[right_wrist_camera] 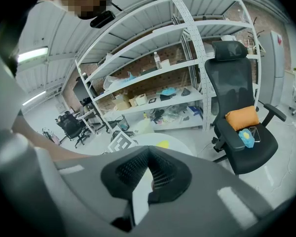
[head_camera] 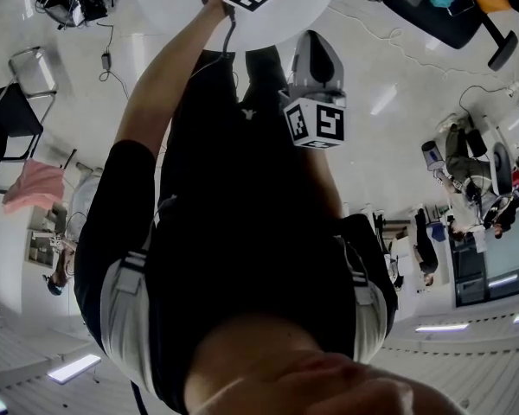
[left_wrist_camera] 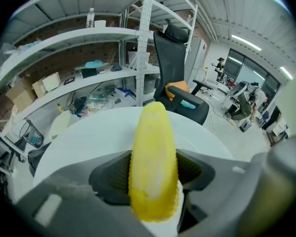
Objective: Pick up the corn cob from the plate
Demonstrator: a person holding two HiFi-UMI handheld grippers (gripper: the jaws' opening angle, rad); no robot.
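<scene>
— Well, what could go wrong from here?

— Mostly a slip. The left tongs [left_wrist_camera: 153, 169] are clamped on the corn cob [left_wrist_camera: 154, 132], with a ribbed pad pressed against each side. They grip it near its blunt end, so most of the cob sticks out past the tips. I'd judge that a quick swing or tilt could make the long end lever round in the pads. The cob is round and tapered, so any easing of the squeeze might let it slide out.

— And where would it land?

— It hangs over the white round bench [left_wrist_camera: 89, 132]. If dropped it would likely roll, perhaps off the edge. I can't make out the plate against that white top, so I can't tell how far clear of it the cob is.

— What about the other hand?

— The right tongs [right_wrist_camera: 149, 154] are drawn together at the tips with nothing between them. They sit well apart from the cob and are no help if it drops.

— And the count?

— One corn cob, two tongs, one bench, and one black office chair [left_wrist_camera: 180, 90] just beyond it.
</scene>
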